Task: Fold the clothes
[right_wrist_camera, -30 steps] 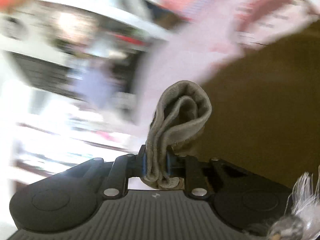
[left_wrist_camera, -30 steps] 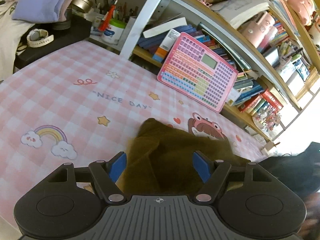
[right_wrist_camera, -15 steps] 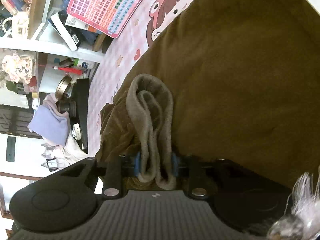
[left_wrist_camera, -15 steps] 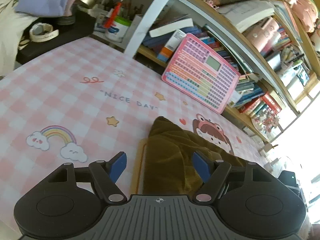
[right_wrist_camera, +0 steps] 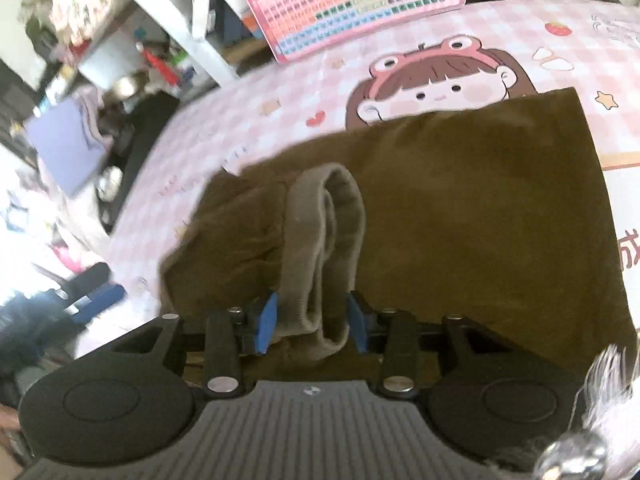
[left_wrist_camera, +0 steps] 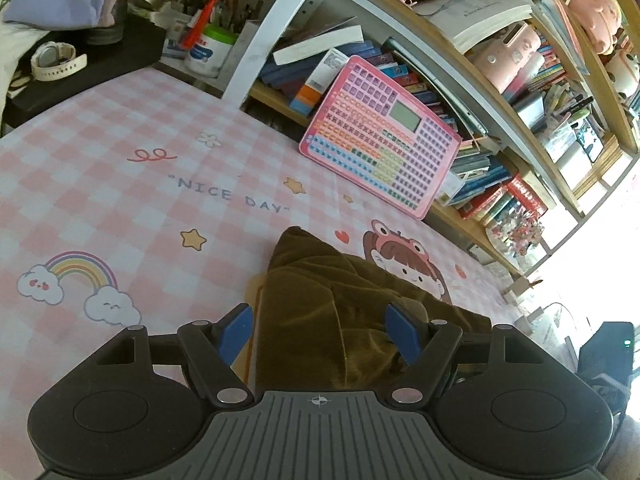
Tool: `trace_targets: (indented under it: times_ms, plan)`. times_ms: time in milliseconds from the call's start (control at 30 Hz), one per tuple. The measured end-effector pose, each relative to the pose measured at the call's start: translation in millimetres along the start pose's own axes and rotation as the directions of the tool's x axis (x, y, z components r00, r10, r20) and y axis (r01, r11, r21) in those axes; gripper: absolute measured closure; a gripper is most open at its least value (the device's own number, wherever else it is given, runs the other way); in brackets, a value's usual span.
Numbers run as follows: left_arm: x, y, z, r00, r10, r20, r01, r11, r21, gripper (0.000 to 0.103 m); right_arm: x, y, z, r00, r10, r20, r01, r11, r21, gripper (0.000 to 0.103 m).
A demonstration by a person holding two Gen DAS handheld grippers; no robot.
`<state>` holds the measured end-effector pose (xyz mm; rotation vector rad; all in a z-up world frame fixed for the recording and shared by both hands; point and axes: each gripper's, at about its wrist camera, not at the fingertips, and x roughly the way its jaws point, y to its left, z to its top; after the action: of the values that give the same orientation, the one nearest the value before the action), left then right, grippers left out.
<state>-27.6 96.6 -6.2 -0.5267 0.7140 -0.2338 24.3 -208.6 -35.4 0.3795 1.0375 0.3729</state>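
folding looks partway through, judged from how the cloth lies. biggest thing first: the pink checked mat [left_wrist_camera: 120, 184] covers the table, and everything below is placed relative to its cartoon girl print [right_wrist_camera: 436, 84].

the brown garment [right_wrist_camera: 460, 208] lies on the mat just in front of that print, its far edge covering the girl's chin. the side right of the print is flat with a straight edge and a squared corner, so that part reads as already laid over. the side left of the print is bunched and lumpy, with a raised peak in the left wrist view [left_wrist_camera: 320, 280].

the grey cuff [right_wrist_camera: 324, 240] of the garment stands up in a doubled loop over the brown cloth, near of the print.

right gripper [right_wrist_camera: 312, 320]: clenched on the grey cuff, which is pinched between its blue pads.

left gripper [left_wrist_camera: 320, 332]: released, jaws wide, nothing between them; it hovers over the bunched side, near of the print.

left to do, i'd say: lay the cuff end down, flatten the bunched side, finish the fold. can't tell how many layers are under the flat part.
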Motion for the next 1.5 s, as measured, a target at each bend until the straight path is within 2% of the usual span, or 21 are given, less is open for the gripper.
trace_targets:
  times_ms: [67, 167, 333, 667, 733, 800, 900, 1033, 1200, 1367, 1500]
  plan:
    - [1.1, -1.0, 0.0, 1.0, -0.006, -0.003, 0.006, 1.0, 0.004, 0.028, 6.8, -5.4, -4.0, 0.999, -0.037, -0.011, 0.037, 0.999, -0.036, 0.072]
    - [2.8, -1.6, -1.2, 1.0, -0.008, -0.014, 0.008, 1.0, 0.004, 0.028, 6.8, -21.4, -9.6, 1.0, -0.008, 0.005, 0.009, 1.0, -0.025, 0.071]
    - [4.0, -2.2, -1.6, 1.0, -0.01, -0.021, 0.01, 1.0, 0.009, 0.028, 7.8, -21.4, -6.4, 1.0, -0.002, 0.001, 0.002, 1.0, -0.011, 0.071]
    - [4.9, -19.1, -1.2, 1.0, -0.003, -0.026, 0.004, 0.998, 0.066, 0.028, -32.4, -30.7, -20.7, 0.999, -0.04, 0.032, 0.039, 0.998, 0.041, 0.07]
    - [7.5, -29.2, -4.3, 0.999, 0.003, -0.042, 0.001, 0.995, 0.104, 0.023, -40.6, -32.0, -24.7, 0.998, -0.05, 0.041, 0.048, 0.998, 0.04, 0.066]
    - [10.4, -39.2, -8.4, 0.998, 0.013, -0.058, -0.005, 0.99, 0.142, 0.019, -49.5, -31.2, -28.0, 0.996, -0.07, 0.056, 0.069, 0.997, 0.019, 0.052]
    - [16.3, -53.6, -16.4, 0.996, 0.011, -0.084, 0.005, 0.983, 0.183, 0.019, -57.3, -31.7, -31.9, 0.992, -0.103, 0.067, 0.104, 0.994, -0.02, 0.048]
    - [24.2, -73.5, -29.5, 0.992, 0.048, -0.119, -0.018, 0.97, 0.244, 0.018, -67.8, -32.2, -37.2, 0.986, -0.145, 0.083, 0.151, 0.986, -0.071, 0.044]
    - [32.2, -97.2, -51.0, 0.984, 0.098, -0.151, -0.053, 0.959, 0.279, 0.011, -82.0, -38.1, -45.1, 0.969, -0.221, 0.113, 0.236, 0.961, -0.142, 0.031]
    - [41.2, -125.0, -80.6, 0.968, 0.177, -0.179, -0.108, 0.934, 0.34, 0.007, -93.4, -64.0, -51.7, 0.971, -0.221, 0.09, 0.232, 0.962, -0.144, 0.029]
    - [40.4, -146.0, -101.0, 0.957, 0.22, -0.188, -0.124, 0.9, 0.419, 0.006, -97.6, -77.4, -55.6, 0.97, -0.234, 0.064, 0.241, 0.96, -0.144, 0.029]
